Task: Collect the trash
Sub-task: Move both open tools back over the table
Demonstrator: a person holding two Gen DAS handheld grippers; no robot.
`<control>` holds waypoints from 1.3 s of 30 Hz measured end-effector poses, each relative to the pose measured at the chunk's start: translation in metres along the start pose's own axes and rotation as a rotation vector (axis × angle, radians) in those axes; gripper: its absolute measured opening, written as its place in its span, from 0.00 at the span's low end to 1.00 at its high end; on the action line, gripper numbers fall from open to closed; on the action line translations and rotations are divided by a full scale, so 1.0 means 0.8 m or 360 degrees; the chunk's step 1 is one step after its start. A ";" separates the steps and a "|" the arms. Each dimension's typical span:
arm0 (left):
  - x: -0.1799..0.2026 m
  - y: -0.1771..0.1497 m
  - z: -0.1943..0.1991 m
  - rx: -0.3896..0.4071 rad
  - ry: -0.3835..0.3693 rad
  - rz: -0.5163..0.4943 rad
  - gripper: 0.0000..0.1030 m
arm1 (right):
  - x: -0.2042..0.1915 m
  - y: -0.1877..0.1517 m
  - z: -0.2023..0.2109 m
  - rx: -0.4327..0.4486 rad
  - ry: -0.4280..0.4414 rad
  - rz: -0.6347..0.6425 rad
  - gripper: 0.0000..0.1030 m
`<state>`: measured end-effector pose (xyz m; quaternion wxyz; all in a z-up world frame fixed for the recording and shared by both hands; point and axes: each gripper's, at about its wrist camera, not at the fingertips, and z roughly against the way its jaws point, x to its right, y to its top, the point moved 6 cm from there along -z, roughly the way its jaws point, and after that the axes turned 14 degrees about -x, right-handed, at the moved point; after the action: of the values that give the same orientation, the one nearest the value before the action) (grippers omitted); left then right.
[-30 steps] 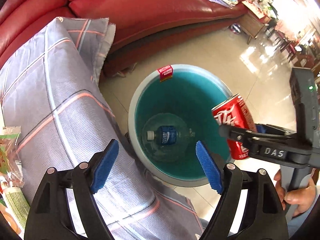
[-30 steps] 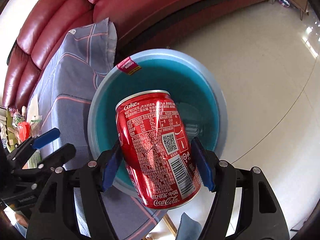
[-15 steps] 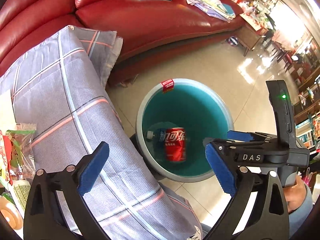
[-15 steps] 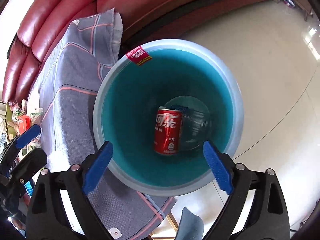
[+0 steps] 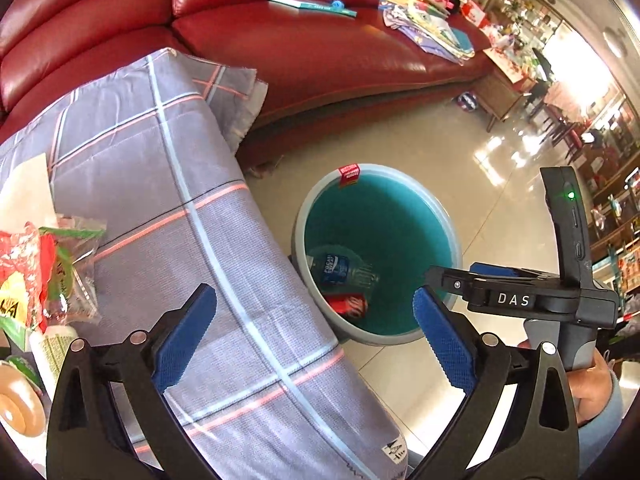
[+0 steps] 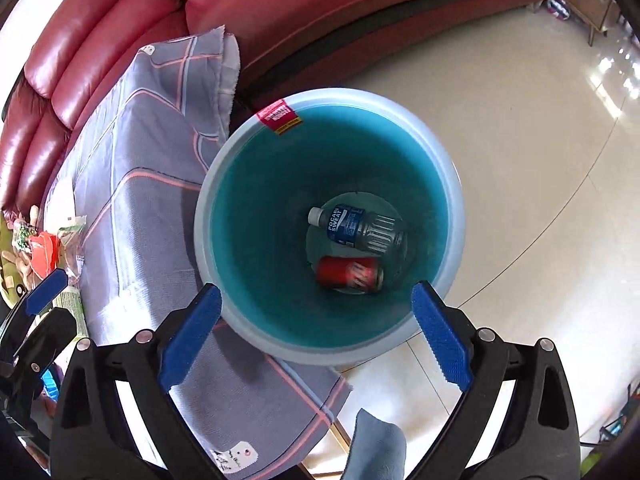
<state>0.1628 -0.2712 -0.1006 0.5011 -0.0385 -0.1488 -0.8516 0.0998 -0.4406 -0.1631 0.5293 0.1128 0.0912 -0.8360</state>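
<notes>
A light-blue trash bin [image 5: 400, 171] [image 6: 360, 95] with a teal inside stands on the floor beside the cloth-covered table. At its bottom lie a red cola can [image 5: 347, 305] [image 6: 349, 275] and a clear bottle with a blue label [image 5: 340, 270] [image 6: 356, 229]. My right gripper [image 6: 316, 290] hangs open straight above the bin, nothing between its blue pads. My left gripper [image 5: 314, 292] is open and empty too, over the table's edge left of the bin. In the left wrist view the right gripper [image 5: 460, 276] shows over the bin's right rim, held by a hand [image 5: 588, 384].
A grey plaid cloth [image 5: 180, 220] covers the table. Snack wrappers [image 5: 40, 268] and a white tube [image 5: 52, 344] lie at its left end. A red leather sofa [image 5: 320, 52] curves behind the bin, with books and papers on it. Shiny tiled floor [image 6: 500, 120] spreads to the right.
The right gripper opened and the cola can dropped into the bin, coming to rest on its side by the bottle. Both grippers rose; the left one opened wider and drew back over the table.
</notes>
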 end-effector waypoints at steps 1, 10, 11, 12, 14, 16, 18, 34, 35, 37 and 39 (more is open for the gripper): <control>-0.003 -0.003 0.005 0.0010 0.0000 0.0007 0.96 | -0.006 -0.003 0.004 0.0009 -0.0012 0.0012 0.89; -0.058 -0.049 0.057 0.0122 0.0010 0.0117 0.96 | -0.084 -0.042 0.036 0.0092 -0.0053 0.0204 0.89; -0.067 -0.056 0.063 0.0130 0.0015 0.0137 0.96 | -0.097 -0.047 0.037 0.0094 -0.0053 0.0233 0.89; -0.077 -0.064 0.068 0.0138 0.0019 0.0156 0.96 | -0.109 -0.052 0.036 0.0093 -0.0052 0.0262 0.89; -0.098 -0.080 0.079 0.0156 0.0032 0.0199 0.96 | -0.133 -0.061 0.034 0.0083 -0.0055 0.0313 0.89; -0.120 -0.096 0.089 0.0170 0.0049 0.0244 0.96 | -0.158 -0.070 0.030 0.0067 -0.0058 0.0367 0.89; -0.145 -0.114 0.098 0.0182 0.0063 0.0294 0.96 | -0.185 -0.079 0.025 0.0054 -0.0060 0.0423 0.89; -0.344 -0.244 0.147 0.0256 0.0176 0.0746 0.96 | -0.350 -0.133 -0.024 -0.0080 -0.0030 0.0727 0.89; -0.354 -0.251 0.148 0.0257 0.0181 0.0765 0.96 | -0.359 -0.135 -0.027 -0.0088 -0.0031 0.0745 0.89; -0.368 -0.261 0.148 0.0243 0.0195 0.0782 0.96 | -0.373 -0.139 -0.032 -0.0101 -0.0033 0.0777 0.89; -0.382 -0.271 0.146 0.0230 0.0227 0.0794 0.96 | -0.392 -0.145 -0.036 -0.0111 -0.0033 0.0816 0.89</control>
<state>0.1166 0.1187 -0.1013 0.7061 0.0219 -0.1595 -0.6895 0.1276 -0.1130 -0.0976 0.7284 0.1053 0.0830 -0.6719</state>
